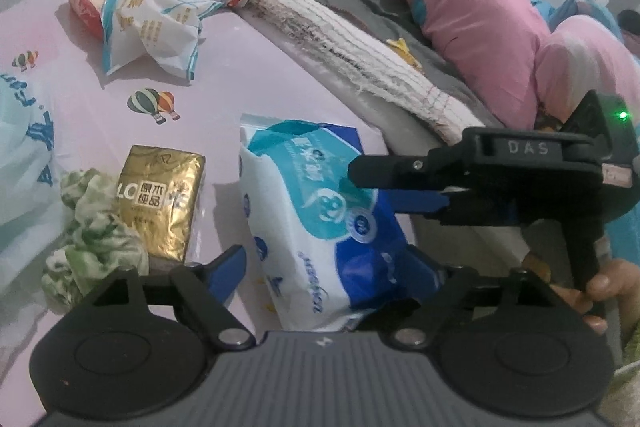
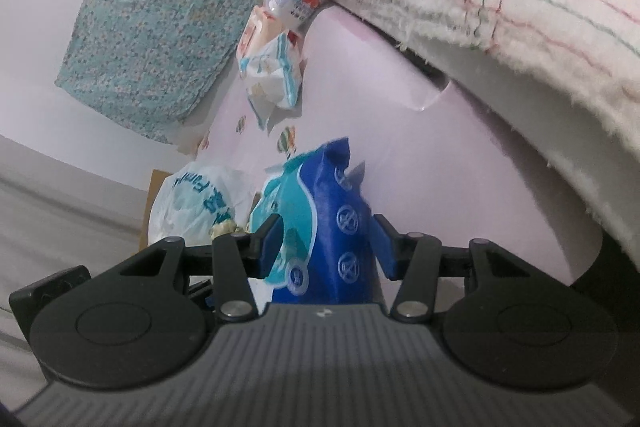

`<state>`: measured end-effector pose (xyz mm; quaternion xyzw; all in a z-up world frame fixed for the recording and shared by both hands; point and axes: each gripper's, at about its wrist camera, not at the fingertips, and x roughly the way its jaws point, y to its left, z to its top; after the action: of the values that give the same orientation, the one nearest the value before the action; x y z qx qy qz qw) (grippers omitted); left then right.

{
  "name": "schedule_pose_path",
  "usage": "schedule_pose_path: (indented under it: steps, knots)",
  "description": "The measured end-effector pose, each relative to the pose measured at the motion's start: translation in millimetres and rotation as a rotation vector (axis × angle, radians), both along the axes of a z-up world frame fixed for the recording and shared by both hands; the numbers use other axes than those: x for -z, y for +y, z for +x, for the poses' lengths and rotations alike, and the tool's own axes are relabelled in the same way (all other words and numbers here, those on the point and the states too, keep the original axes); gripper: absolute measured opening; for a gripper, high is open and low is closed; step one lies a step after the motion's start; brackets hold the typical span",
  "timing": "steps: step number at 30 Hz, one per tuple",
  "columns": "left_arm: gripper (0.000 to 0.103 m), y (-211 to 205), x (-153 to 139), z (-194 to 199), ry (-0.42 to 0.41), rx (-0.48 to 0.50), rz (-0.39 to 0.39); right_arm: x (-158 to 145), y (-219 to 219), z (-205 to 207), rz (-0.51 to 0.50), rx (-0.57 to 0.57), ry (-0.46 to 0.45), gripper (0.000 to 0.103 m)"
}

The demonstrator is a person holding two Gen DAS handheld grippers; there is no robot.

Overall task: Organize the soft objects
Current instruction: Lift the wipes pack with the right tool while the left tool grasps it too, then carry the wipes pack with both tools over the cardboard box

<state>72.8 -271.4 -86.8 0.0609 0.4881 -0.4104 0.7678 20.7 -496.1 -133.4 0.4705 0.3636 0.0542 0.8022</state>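
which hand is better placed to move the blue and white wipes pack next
Right. The right hand-held gripper already straddles the wipes pack, pads close at its sides. The left hand-held gripper is spread wide, gripping nothing.

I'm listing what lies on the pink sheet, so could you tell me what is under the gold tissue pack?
The gold tissue pack lies flat on the pink sheet. Its left edge rests against a crumpled green-and-white cloth; whether the cloth reaches beneath it is hidden by the pack itself.
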Motion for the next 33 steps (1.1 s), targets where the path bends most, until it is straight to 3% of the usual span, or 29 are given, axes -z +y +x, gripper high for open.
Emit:
schedule_pose_path:
  steps: [8,15,20,27,33]
  knots:
    - [0.084,-13,9,10,0.003,-0.004,0.011,6,6,12,0.009,-0.038,0.008,0.047]
    - [0.069,-13,4,6,-0.015,-0.020,0.007,1,16,8,0.001,-0.027,0.013,0.039]
    - [0.066,-9,-4,-2,-0.026,-0.024,-0.012,-11,18,-1,-0.011,-0.005,0.001,0.037]
    - [0.064,8,-34,-16,-0.078,-0.052,-0.067,-45,32,-14,-0.060,-0.009,-0.058,0.036]
    - [0.064,43,-80,-30,-0.192,-0.135,-0.109,-94,58,-9,-0.102,-0.081,-0.157,0.036]
